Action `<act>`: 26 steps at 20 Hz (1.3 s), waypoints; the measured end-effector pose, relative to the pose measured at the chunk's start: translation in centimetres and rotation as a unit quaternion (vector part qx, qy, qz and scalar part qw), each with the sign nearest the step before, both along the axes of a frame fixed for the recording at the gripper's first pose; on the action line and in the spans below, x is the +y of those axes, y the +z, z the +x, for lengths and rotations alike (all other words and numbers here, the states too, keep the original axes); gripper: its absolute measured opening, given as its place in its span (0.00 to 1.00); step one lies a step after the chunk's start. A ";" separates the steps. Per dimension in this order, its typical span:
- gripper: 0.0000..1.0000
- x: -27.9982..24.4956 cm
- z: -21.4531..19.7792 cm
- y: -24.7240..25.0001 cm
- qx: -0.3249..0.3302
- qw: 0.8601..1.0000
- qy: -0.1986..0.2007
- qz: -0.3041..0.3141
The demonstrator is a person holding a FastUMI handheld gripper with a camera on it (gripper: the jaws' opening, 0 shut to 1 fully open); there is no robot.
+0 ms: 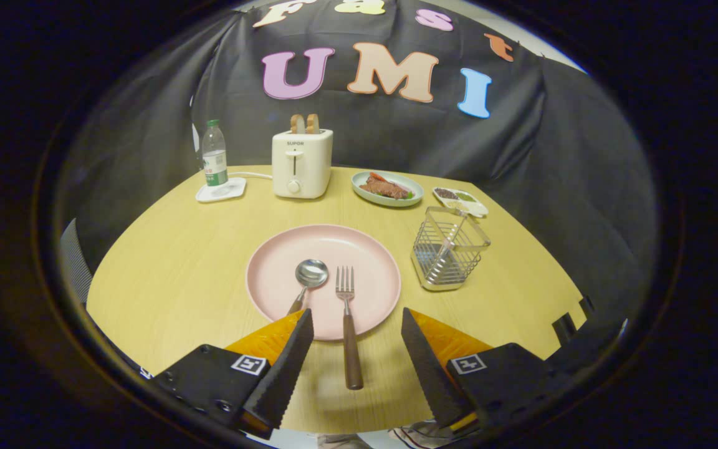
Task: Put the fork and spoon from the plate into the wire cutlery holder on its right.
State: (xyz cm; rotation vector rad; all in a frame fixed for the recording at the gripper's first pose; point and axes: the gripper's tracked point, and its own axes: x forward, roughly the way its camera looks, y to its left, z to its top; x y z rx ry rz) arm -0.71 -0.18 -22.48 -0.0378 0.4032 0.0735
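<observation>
Gripper view: gripper (357,349) released, fingers wide apart, holding nothing, above near bench (166,280) edge. Fork (348,324) lies betw. fingers, handle off pink plate (272,274) rim; spoon (306,282) just left, handle under left finger. Wire cutlery holder (449,255) right of plate, looks empty. Step: approach, nothing picked yet. Next prob.: lower, close on fork handle.
</observation>
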 end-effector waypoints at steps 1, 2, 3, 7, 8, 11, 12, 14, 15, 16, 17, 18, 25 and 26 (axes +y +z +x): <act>0.94 0.1 -0.1 -0.5 0.005 1.000 0.001 0.002; 0.93 0.1 -0.1 -0.8 0.009 1.000 0.001 0.004; 0.92 0.1 -0.1 -1.2 0.014 1.000 0.002 0.006; 0.82 0.2 0.1 -3.0 0.035 0.999 0.010 0.006; 0.79 0.1 0.1 -3.2 0.039 0.999 0.012 0.003; 0.71 0.3 0.1 -3.8 0.047 0.999 0.016 0.000; 0.68 0.3 0.1 -3.8 0.048 0.999 0.015 0.000; 0.55 0.7 0.2 -3.8 0.050 0.999 0.019 0.010; 0.49 1.0 0.4 -4.0 0.051 0.998 0.023 0.014; 0.42 1.0 0.3 -3.9 0.054 0.998 0.022 0.014; 0.36 0.8 0.3 -4.1 0.054 0.998 0.019 0.014; 0.37 0.7 0.3 -3.9 0.054 0.998 0.017 0.013; 0.15 1.9 0.2 -3.8 0.069 0.997 0.034 0.028; 0.15 2.2 0.4 -3.9 0.070 0.997 0.038 0.027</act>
